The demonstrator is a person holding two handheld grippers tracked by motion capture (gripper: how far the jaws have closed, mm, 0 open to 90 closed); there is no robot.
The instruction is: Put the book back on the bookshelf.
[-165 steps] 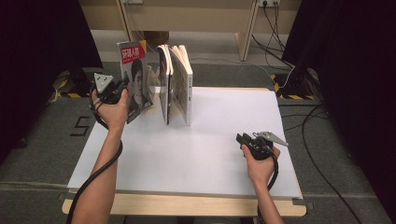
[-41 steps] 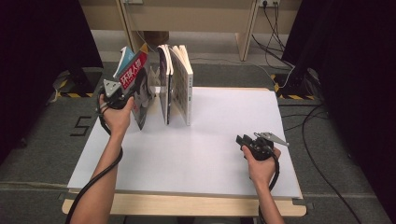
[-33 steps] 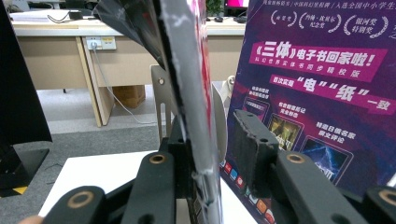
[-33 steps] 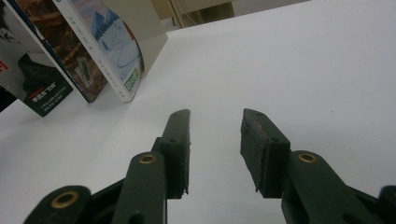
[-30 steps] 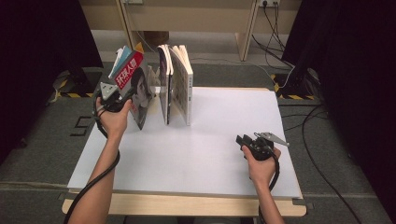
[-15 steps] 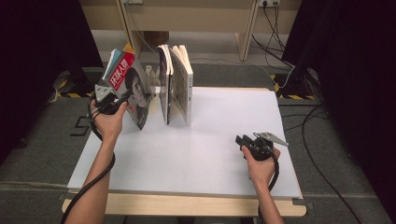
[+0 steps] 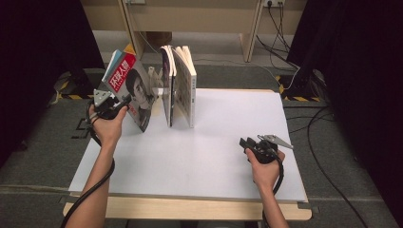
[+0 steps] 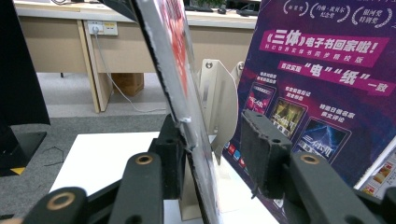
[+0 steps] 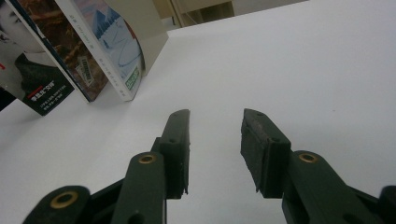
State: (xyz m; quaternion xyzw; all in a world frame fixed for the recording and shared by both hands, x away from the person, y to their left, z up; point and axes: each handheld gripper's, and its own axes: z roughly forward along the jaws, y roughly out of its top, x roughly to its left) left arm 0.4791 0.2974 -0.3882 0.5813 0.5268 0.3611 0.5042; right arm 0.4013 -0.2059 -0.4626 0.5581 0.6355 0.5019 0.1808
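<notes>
- Magazine with a red title band and a portrait on its glossy cover (image 7: 130, 92) stands tilted at the far left of the white table (image 7: 199, 156), with its lower edge on the tabletop and its top leaning away from the row of upright books (image 7: 179, 88).
- In the left gripper view, the thin edge of the magazine (image 8: 180, 93) runs between the two black jaws of the left gripper (image 8: 215, 154). It lies against the left pad, while the right pad stands clear of it.
- These jaws have just been opening and are now about half open, so the grip appears to be released and the magazine probably rests on its own weight.
- A pale metal bookend (image 8: 217, 107) stands just behind the magazine, and a book with a purple cover (image 8: 313, 84) is just beside it. The magazine seems to be placed there so that it joins the row.
- Because it leans so much, it could slide or fall toward the left table edge, which is near.
- The right gripper (image 7: 260, 146) rests low over the bare tabletop on the right side, well apart from the books. Its jaws (image 9: 215, 149) are about half open with nothing between them, so it seems only to wait.
- Open room is wide in the middle and at the near side of the table. At the left, the gap between the magazine and the books is narrow.
</notes>
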